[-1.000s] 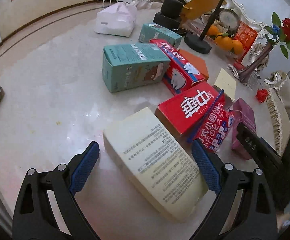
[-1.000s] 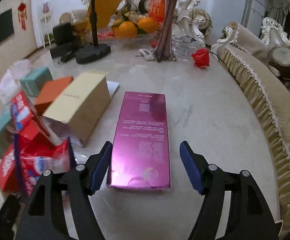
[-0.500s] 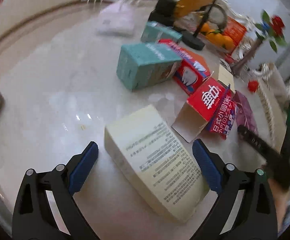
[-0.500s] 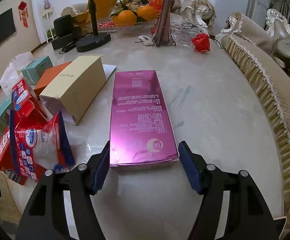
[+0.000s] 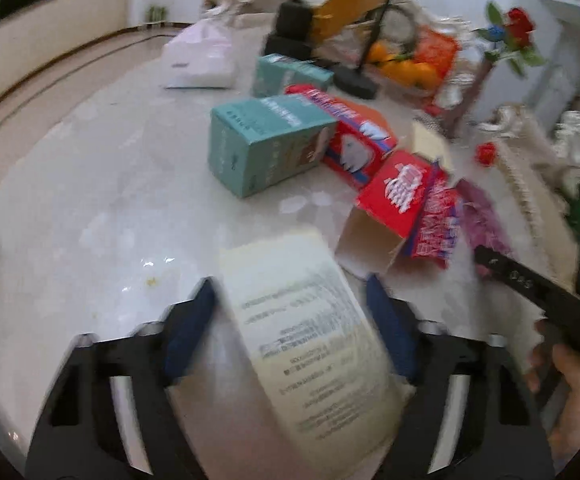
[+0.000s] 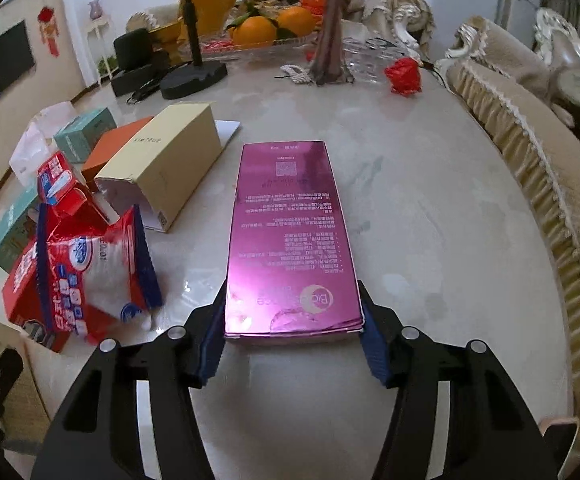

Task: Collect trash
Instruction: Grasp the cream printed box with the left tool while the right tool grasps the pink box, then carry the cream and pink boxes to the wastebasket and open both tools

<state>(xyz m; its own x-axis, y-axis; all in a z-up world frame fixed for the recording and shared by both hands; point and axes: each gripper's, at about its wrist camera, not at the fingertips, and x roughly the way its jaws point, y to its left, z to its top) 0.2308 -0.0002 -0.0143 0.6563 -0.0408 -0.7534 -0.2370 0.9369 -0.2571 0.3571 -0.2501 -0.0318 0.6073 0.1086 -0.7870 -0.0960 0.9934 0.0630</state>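
Left gripper [image 5: 290,320] closing, blue pads pressing both sides of the pale printed box [image 5: 309,344] at lower centre of the blurred left wrist view. Right gripper [image 6: 291,340] closing too, pads touching the near end of the pink box [image 6: 290,240], flat on the marble table [image 6: 429,200] at frame centre. Red snack bag [image 6: 90,272] lying at left, beside the tan box [image 6: 162,164].

A cream box [image 5: 309,332] with printed text lies tilted at lower centre of the left view (blurred). A shiny pink box [image 6: 290,240] lies flat, lengthwise, at centre of the right view, its print upside down.
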